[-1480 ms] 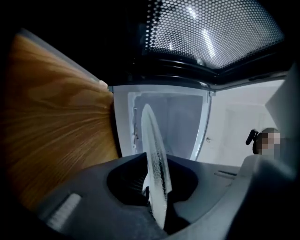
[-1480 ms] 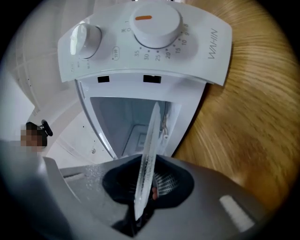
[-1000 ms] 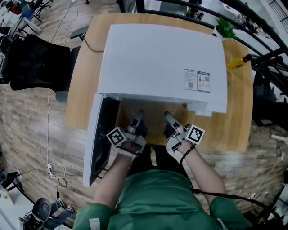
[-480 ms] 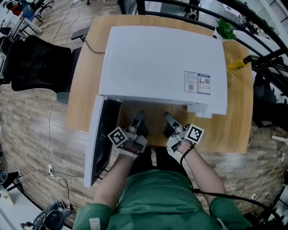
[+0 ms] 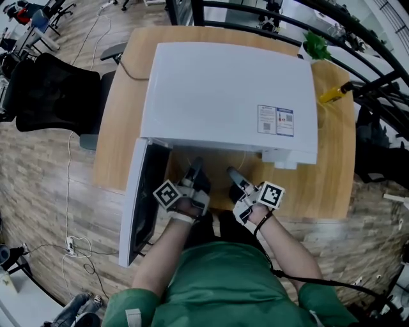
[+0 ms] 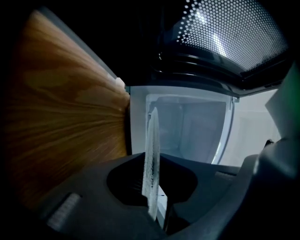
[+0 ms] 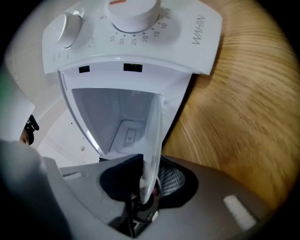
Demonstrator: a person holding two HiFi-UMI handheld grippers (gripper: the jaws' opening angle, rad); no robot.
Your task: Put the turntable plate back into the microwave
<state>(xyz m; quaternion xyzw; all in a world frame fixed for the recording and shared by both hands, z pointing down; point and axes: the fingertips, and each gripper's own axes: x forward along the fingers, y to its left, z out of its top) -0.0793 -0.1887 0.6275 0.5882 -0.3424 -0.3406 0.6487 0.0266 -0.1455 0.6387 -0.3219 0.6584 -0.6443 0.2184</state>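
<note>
The right gripper (image 5: 234,178) has just been opening its jaws since a moment ago. Both hands otherwise sit much where they were, side by side in front of the microwave (image 5: 223,96). In the right gripper view we see the clear glass plate (image 7: 153,140) running edge-on through the gap. There is daylight between the rim and the mesh pad on one side, so those jaws stand wide with the plate between them but not pinched.

Over to the left gripper (image 5: 194,171): its jaws are drawn in narrow and clamped on the opposite rim of the plate, which shows as a frosted sliver straight down the middle of the left gripper view.

The plate hangs at the mouth of the oven, between the two grippers and above the front strip of the wooden table (image 5: 335,172). In both gripper views it lines up with the pale, lit cavity (image 7: 117,112) beyond. From the head view the glass itself is hard to pick out.

The door (image 5: 137,204) is swung wide to the left, with its dotted window overhead in the left gripper view. The white dial (image 7: 133,9) sits on the panel beside the opening. A black chair (image 5: 48,89) stands off the table's left side.
</note>
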